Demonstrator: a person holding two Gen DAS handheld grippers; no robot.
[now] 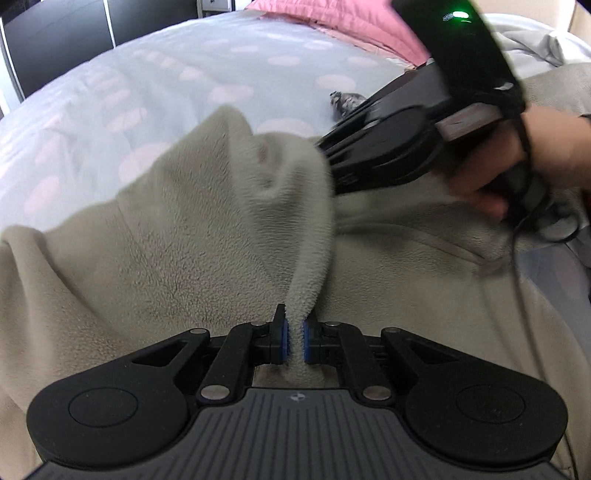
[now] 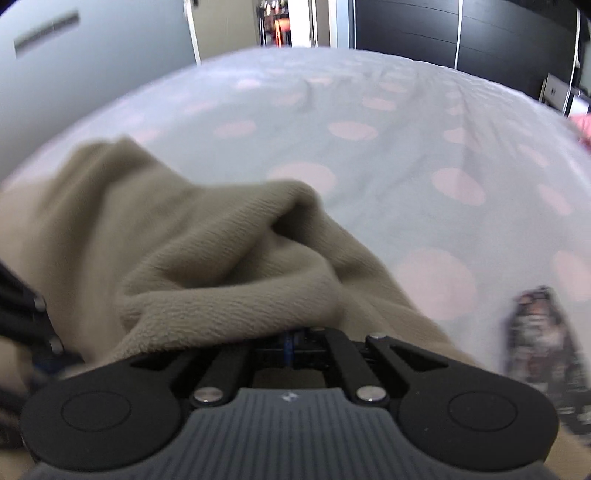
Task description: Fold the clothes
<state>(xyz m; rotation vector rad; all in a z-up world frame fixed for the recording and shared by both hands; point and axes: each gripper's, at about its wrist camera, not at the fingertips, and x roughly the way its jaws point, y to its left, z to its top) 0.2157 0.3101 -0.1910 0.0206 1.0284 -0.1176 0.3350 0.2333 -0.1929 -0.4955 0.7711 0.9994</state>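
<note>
A ridge of the beige fleece [image 1: 177, 236] is pinched between the blue pads [image 1: 283, 341] of the left gripper [image 1: 294, 341], whose jaws are drawn narrow around the fabric. From the pinch, the ridge is seen rising away from the tool and spreading into a raised fold ahead of it. The rest of the garment is spread below and to both sides of the left gripper, over the bedspread [image 1: 110, 92].

Ahead and to the right of the left gripper, the right gripper [image 1: 328, 151] is seen from the side, its tip buried in the raised fold. It is carried by a hand [image 1: 524, 162] at the right edge.

In the right wrist view, the jaws of the right gripper [image 2: 291, 345] are brought fully together, and the fleece [image 2: 207, 266] is draped over its tip in thick folds; a grip on the cloth cannot be told, since the pads are covered. A dark patterned item [image 2: 543, 339], blurred, lies on the bedspread [image 2: 369, 166] to the right of this gripper.

Farther off, a pink quilt [image 1: 332, 26] is seen beyond the dotted bedspread, and dark cabinets [image 2: 461, 33] stand past the bed.
</note>
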